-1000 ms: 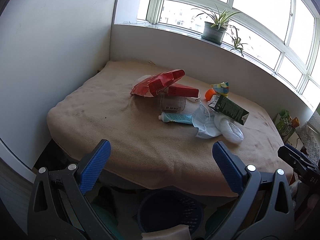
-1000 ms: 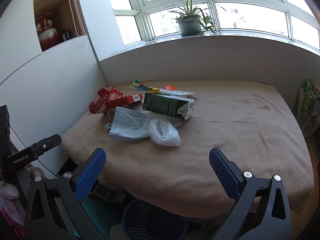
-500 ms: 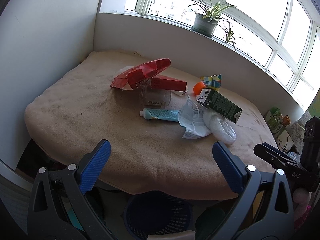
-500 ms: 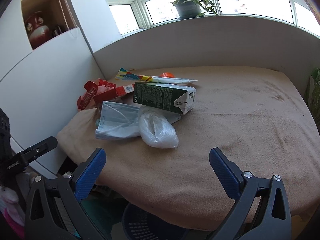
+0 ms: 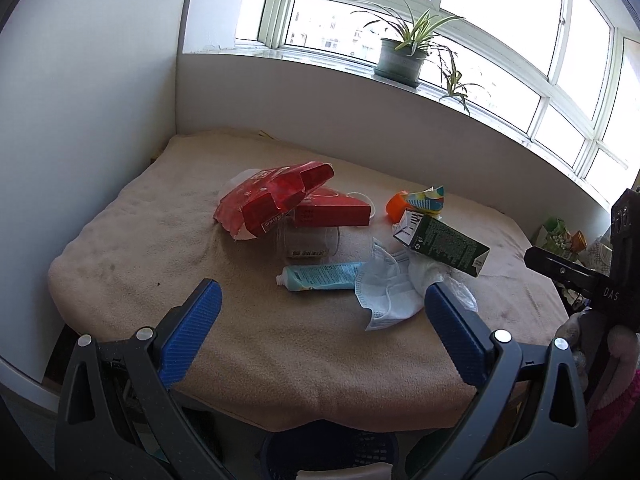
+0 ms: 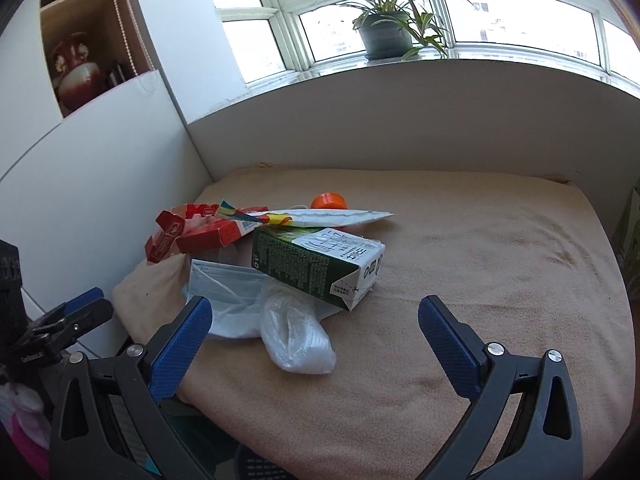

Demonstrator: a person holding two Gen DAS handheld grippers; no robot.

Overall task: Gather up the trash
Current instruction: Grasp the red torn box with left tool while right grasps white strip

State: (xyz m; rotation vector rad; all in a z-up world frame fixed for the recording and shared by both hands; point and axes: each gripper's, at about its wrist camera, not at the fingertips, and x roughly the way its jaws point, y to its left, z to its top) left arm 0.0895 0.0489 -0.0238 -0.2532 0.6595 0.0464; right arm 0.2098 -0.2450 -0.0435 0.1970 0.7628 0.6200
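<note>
Both grippers are held wide and empty at the near edge of the blanket-covered counter [image 6: 480,264]: the left gripper [image 5: 320,334] faces the teal tube [image 5: 320,277], the right gripper [image 6: 314,330] the clear plastic bag [image 6: 298,338]. The trash is heaped mid-counter, with a face mask [image 6: 228,300] pinned under the green carton [image 6: 316,266] and red packets [image 5: 276,200] behind. A dark basket [image 5: 332,456] is seen below the edge. Loose top items are best taken first; the bag should be pinched at its bunched middle.
</note>
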